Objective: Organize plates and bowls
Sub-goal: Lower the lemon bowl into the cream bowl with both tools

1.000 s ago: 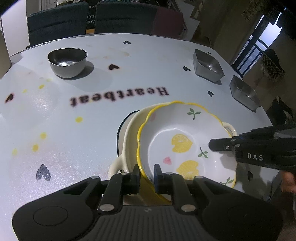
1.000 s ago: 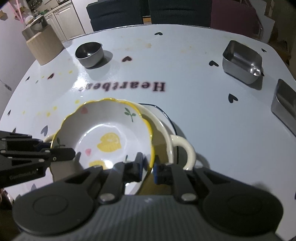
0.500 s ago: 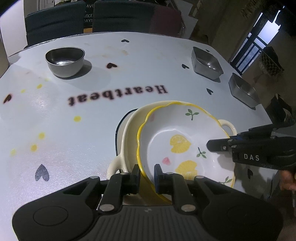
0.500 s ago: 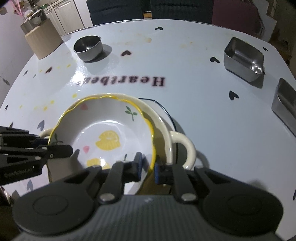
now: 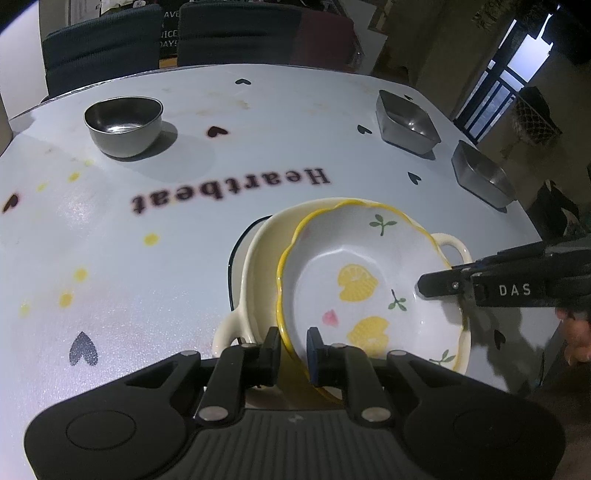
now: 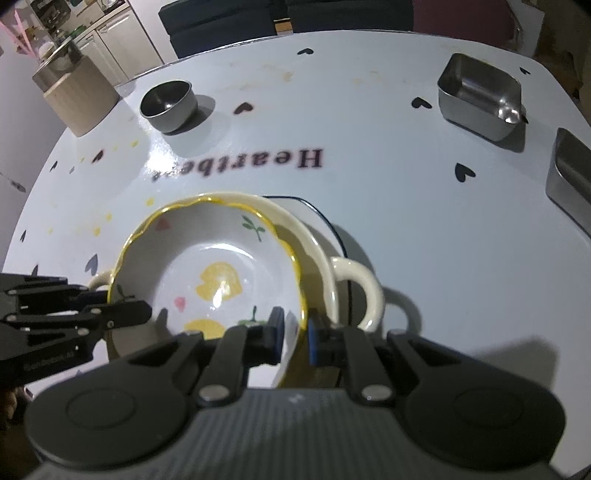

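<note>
A white bowl with lemon prints and a wavy yellow rim [image 5: 369,291] [image 6: 214,269] sits, slightly tilted, inside a cream two-handled dish [image 5: 258,258] [image 6: 365,295]. The dish rests on a dark-rimmed plate [image 5: 236,251]. My left gripper [image 5: 293,347] is shut on the bowl's near-left rim. On the opposite side, my right gripper [image 6: 295,330] is shut on the rim too. Each gripper shows in the other's view, the right gripper [image 5: 443,284] at the right and the left gripper [image 6: 125,314] at the left.
A round steel bowl [image 5: 123,125] [image 6: 170,105] stands at the far left of the white "Heartbeat" table [image 5: 110,240]. Two rectangular steel trays [image 6: 480,96] [image 6: 569,177] stand at the far right. A beige canister [image 6: 77,96] and dark chairs [image 5: 236,33] lie beyond the table's edge.
Both grippers keep their hold on the bowl's rim. The right wrist view has turned a little; the bowl and dish stay where they were.
</note>
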`<act>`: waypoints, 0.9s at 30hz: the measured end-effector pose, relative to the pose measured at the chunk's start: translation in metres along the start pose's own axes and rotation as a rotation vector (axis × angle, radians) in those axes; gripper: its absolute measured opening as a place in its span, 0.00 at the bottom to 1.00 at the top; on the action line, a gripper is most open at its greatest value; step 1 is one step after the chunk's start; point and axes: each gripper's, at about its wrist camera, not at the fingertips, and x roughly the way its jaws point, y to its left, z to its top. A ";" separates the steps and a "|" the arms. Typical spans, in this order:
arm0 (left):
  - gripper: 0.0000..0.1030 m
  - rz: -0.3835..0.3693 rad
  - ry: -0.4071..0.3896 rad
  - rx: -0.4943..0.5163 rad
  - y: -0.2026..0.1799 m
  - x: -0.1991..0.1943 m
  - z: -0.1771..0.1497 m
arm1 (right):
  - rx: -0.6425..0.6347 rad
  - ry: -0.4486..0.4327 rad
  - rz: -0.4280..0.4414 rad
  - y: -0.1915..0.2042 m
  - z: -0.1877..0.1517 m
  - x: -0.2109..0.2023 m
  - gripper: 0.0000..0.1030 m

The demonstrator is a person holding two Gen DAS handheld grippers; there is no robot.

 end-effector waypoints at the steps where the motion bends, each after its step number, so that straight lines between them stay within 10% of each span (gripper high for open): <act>1: 0.15 0.000 0.000 0.000 0.000 0.000 0.000 | 0.004 0.001 0.002 -0.001 0.000 0.000 0.16; 27: 0.15 -0.014 -0.017 -0.019 0.005 -0.008 0.002 | -0.014 -0.014 -0.020 0.003 -0.003 -0.002 0.10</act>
